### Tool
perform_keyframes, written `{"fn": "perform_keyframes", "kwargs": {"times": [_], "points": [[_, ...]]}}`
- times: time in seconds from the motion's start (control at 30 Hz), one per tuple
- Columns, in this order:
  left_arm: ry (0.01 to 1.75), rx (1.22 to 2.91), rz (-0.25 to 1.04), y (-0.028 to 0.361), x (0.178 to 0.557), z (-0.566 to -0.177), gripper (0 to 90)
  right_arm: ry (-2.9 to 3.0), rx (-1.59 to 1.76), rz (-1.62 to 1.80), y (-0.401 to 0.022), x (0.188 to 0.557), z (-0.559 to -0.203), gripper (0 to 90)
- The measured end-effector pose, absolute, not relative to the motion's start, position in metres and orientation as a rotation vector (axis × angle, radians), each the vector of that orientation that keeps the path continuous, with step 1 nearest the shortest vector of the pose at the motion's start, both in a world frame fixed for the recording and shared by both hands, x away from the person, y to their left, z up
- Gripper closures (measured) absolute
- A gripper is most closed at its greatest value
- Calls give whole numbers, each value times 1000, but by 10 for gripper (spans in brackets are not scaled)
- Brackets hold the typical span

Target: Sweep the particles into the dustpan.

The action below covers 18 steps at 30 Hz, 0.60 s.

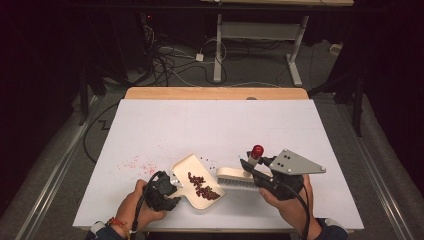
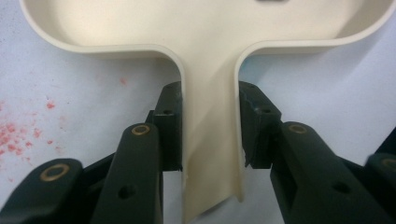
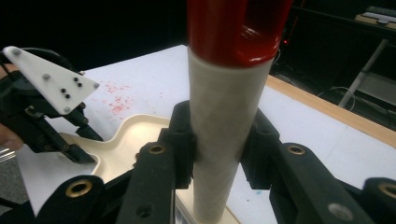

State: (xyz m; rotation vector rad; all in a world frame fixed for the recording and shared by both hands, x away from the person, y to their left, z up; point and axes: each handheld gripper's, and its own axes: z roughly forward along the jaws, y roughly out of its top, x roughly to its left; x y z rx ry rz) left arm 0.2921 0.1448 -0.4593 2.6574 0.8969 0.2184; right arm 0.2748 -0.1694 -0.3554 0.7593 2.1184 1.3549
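**Beans in the pan, brush at its lip**

The left hand-held gripper [image 1: 170,189] is clamped on the handle of the cream dustpan [image 1: 187,170]; in the left gripper view the pads press both sides of that flat handle [image 2: 210,140]. The right hand-held gripper [image 1: 248,167] is closed around the white brush handle [image 3: 224,140], which stands nearly upright with its red cap [image 1: 257,150] on top.

From above, the pan sits near the front edge of the white surface [image 1: 215,125], just left of centre. Its long axis runs from the handle at about 8 o'clock to the open mouth at about 2 o'clock. A heap of dark red beans [image 1: 202,186] lies inside, strung along the pan's right side. The brush head [image 1: 235,177] lies at roughly 3 o'clock from the beans, bristles just beside the pan's right edge, its length running 9 to 3 o'clock. So the right hand is nearer the sweeping work, and I'd judge any next stroke goes leftward into the pan.

Faint red specks [image 1: 135,164] stain the surface at about 10 o'clock from the left hand-held gripper. No writing or brand that I can read.
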Motion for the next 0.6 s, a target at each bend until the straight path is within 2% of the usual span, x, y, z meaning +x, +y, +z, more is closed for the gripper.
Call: {"fn": "perform_keyframes", "kwargs": {"times": [0.27,0.6], "points": [[922,2636,180,148,295,-462,636,2009,812,1295,-160,315,-367,693],[962,2609,162,156,303,-460,636,1947,826,1273,-121,369,-377,693]]}}
